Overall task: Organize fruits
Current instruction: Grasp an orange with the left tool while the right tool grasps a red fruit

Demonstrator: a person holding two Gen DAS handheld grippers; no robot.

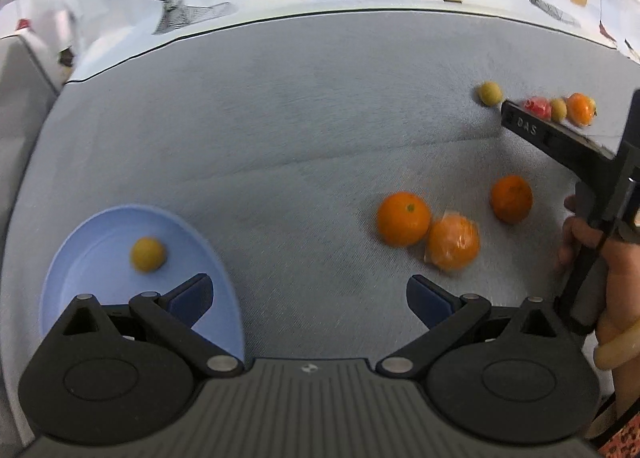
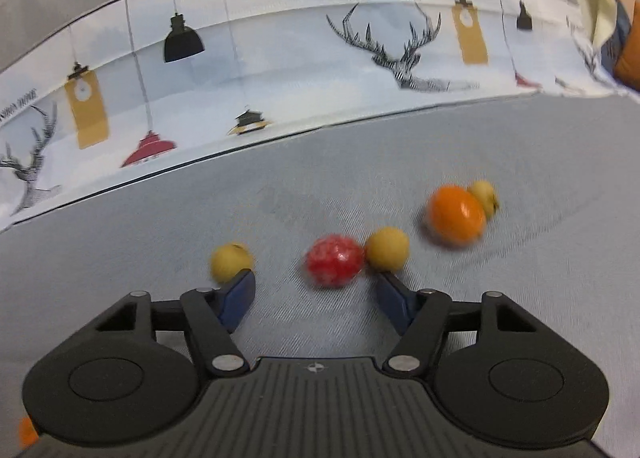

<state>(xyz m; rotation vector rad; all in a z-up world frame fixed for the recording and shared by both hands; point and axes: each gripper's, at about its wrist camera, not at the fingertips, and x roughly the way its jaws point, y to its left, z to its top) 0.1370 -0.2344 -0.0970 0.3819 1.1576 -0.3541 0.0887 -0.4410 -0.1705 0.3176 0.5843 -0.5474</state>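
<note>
1. R claw (image 2: 314,292): jaws apart, nothing between the pads. Red fruit (image 2: 334,260) sits just ahead of the gap, slightly R of centre. If you close from here, the pads meet short of it.
2. Yellow fruit (image 2: 231,261) is just past your L fingertip (image 2: 239,294); another yellow one (image 2: 387,248) sits by the R tip, touching the red. Push fwd and a tip may knock either one and set it rolling on the grey cloth (image 2: 540,298).
3. Further R: small orange (image 2: 456,214) with a yellow fruit behind. Frame blurred, so contact is unclear.
4. L claw (image 1: 308,298): open wide, empty. Blue plate (image 1: 100,234) lies under its L finger, holding one yellow fruit (image 1: 148,254).
5. Oranges (image 1: 404,218) lie ahead-R of the L claw; the wrapped one (image 1: 454,242) may slip in the pads.
</note>
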